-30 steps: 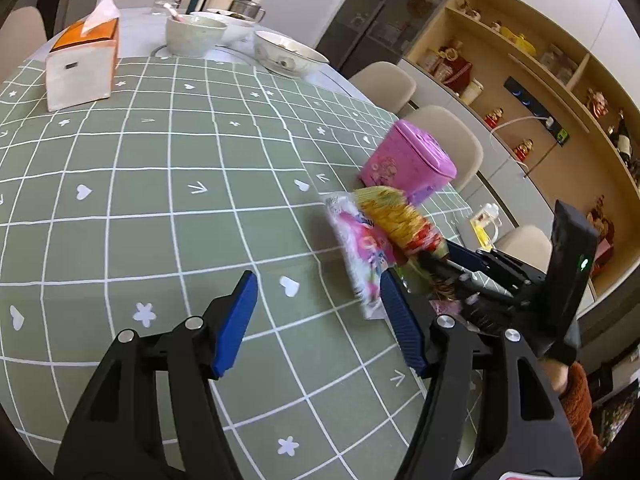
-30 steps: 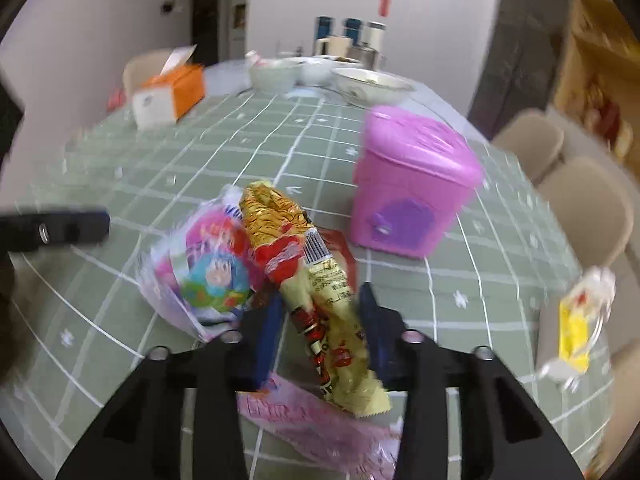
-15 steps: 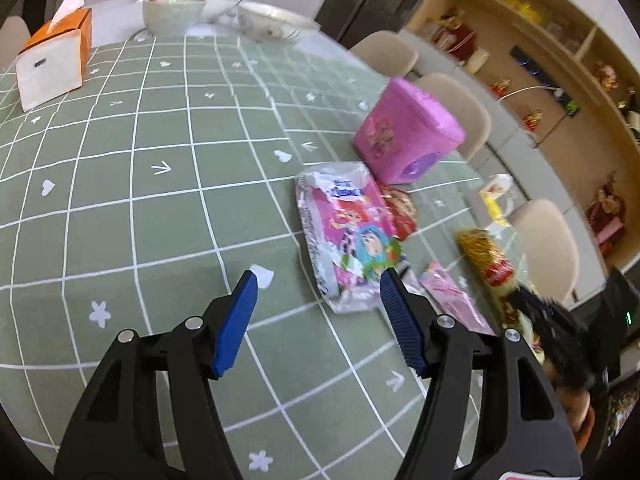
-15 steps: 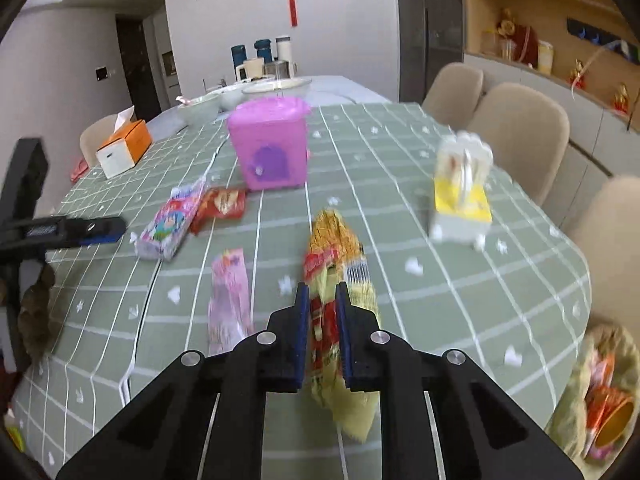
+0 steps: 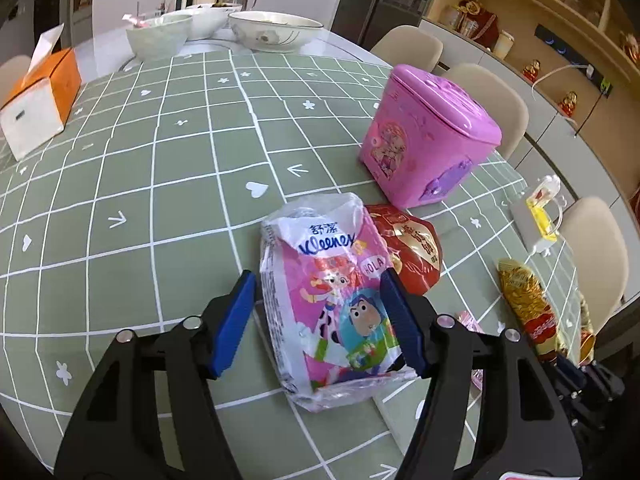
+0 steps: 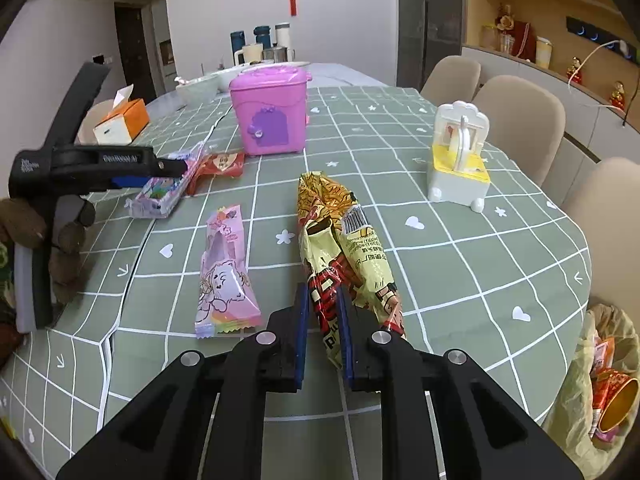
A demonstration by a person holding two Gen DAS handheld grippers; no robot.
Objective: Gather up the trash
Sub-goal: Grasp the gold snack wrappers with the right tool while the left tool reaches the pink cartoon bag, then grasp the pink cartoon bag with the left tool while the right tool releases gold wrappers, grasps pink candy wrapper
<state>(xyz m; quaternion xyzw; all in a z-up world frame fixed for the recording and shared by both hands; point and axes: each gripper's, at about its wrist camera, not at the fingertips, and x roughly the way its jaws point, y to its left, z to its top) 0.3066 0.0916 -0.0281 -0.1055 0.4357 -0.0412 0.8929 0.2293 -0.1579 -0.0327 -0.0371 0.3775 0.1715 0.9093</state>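
Observation:
My left gripper (image 5: pixel 318 316) is open, its jaws on either side of a pink Kleenex tissue pack (image 5: pixel 332 296) lying on the table; it also shows in the right wrist view (image 6: pixel 160 194). A red wrapper (image 5: pixel 408 250) lies beside the pack. My right gripper (image 6: pixel 324 330) is shut on a yellow snack wrapper (image 6: pixel 344 248) and holds it above the table near the front edge; the wrapper also shows in the left wrist view (image 5: pixel 528 304). A pink candy wrapper (image 6: pixel 224 276) lies flat to the left of it.
A pink toy bin (image 6: pixel 270 110) stands mid-table. A white and yellow toy (image 6: pixel 460 160) stands at the right. A trash bag (image 6: pixel 600 380) with wrappers hangs off the table's right edge. An orange tissue box (image 5: pixel 38 100) and bowls (image 5: pixel 276 30) are far back.
My right gripper pulled the yellow wrapper away from the pile toward the table's near right edge. My left gripper moved forward until its open jaws straddle the tissue pack.

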